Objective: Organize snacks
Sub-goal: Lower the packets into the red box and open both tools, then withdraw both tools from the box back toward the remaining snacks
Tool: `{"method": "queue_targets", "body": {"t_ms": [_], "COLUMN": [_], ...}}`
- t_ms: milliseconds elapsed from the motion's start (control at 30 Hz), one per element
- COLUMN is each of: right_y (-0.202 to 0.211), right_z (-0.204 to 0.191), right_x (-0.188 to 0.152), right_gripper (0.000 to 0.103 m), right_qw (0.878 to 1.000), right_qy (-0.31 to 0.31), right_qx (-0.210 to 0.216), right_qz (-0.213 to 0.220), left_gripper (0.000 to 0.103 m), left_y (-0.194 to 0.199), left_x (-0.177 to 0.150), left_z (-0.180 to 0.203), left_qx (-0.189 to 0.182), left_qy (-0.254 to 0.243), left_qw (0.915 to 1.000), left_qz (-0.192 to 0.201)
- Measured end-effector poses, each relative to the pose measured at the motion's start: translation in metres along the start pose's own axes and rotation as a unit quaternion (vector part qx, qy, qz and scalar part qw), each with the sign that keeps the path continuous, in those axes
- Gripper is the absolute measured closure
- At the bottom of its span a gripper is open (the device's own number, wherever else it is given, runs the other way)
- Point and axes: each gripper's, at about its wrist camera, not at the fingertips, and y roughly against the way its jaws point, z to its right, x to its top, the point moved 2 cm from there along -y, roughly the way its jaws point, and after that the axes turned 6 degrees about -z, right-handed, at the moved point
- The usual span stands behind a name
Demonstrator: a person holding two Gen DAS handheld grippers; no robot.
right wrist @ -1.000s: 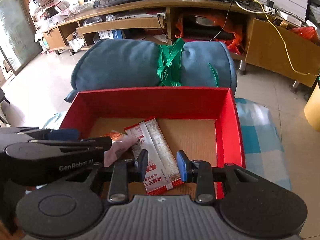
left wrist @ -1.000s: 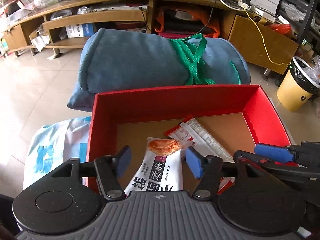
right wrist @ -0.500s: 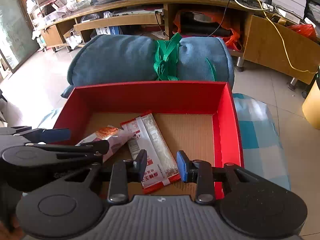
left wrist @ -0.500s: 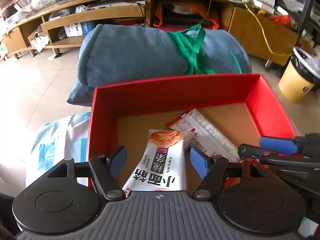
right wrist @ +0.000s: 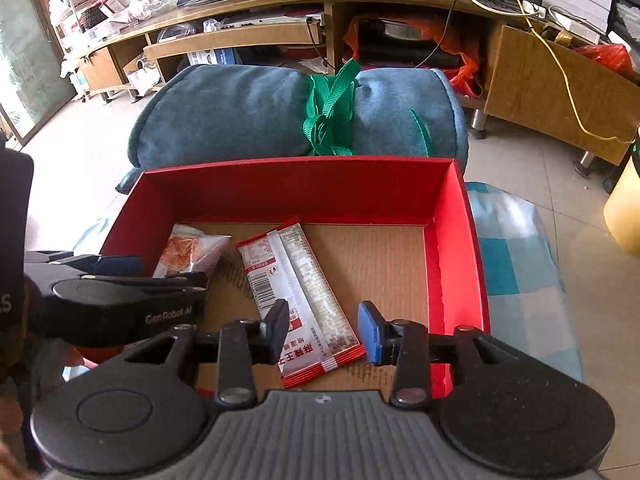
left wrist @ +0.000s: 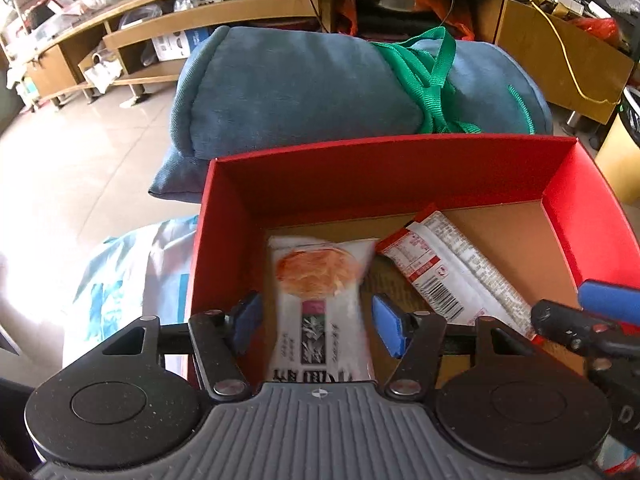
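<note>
the white noodle snack packet [left wrist: 320, 300] lies in the red box [left wrist: 224, 216], just left of a red-and-white snack sachet [right wrist: 300, 292]. the left gripper [left wrist: 316, 322], jaws just closing, straddles the packet without pressing. the right gripper [right wrist: 324, 330], just opening, stands narrowly apart over the sachet's near end.

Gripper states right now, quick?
Left gripper: open, just closing around white packet, not gripping.
Right gripper: open, just opening, red-white packet lying between.
</note>
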Motion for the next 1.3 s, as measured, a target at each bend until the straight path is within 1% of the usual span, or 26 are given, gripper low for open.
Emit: {"method": "queue_targets", "body": {"t_ms": [100, 167, 300, 433, 567, 733, 900, 1000, 1300], "right_y": [0.000, 0.002, 0.009, 0.019, 0.028, 0.043, 0.055, 0.058, 0.062], "right_z": [0.000, -0.001, -0.002, -0.006, -0.010, -0.019, -0.027, -0.033, -0.047], "right_x": [-0.001, -0.001, -0.004, -0.008, -0.013, -0.021, -0.036, -0.045, -0.067], "right_gripper": [0.068, 0.068, 0.067, 0.062, 0.062, 0.061, 0.060, 0.060, 0.059], "right_qw": [1.000, 1.000, 1.000, 1.000, 1.000, 0.999, 0.999, 0.999, 0.999], "right_qy": [0.002, 0.003, 0.003, 0.006, 0.007, 0.009, 0.010, 0.017, 0.031], "right_qx": [0.001, 0.002, 0.003, 0.004, 0.007, 0.011, 0.019, 0.021, 0.036], "right_qz": [-0.001, 0.000, 0.005, 0.012, 0.016, 0.028, 0.031, 0.026, 0.010], "left_gripper": [0.025, 0.024, 0.024, 0.021, 0.020, 0.020, 0.019, 0.018, 0.018], "left_y": [0.007, 0.014, 0.024, 0.038, 0.054, 0.068, 0.078, 0.083, 0.085], "left_x": [-0.001, -0.002, -0.007, -0.016, -0.025, -0.040, -0.059, -0.072, -0.106], "left_z": [0.003, 0.004, -0.001, -0.009, -0.019, -0.027, -0.037, -0.042, -0.055], "left_qx": [-0.003, -0.004, -0.016, -0.021, -0.038, -0.037, -0.049, -0.051, -0.057], "left_qy": [-0.006, -0.008, -0.002, 0.000, 0.017, 0.021, 0.026, 0.024, 0.024], "left_qw": [0.9999, 0.9998, 0.9997, 0.9994, 0.9987, 0.9983, 0.9979, 0.9980, 0.9981], "left_qz": [0.011, 0.019, 0.021, 0.026, 0.030, 0.038, 0.032, 0.029, 0.004]}}
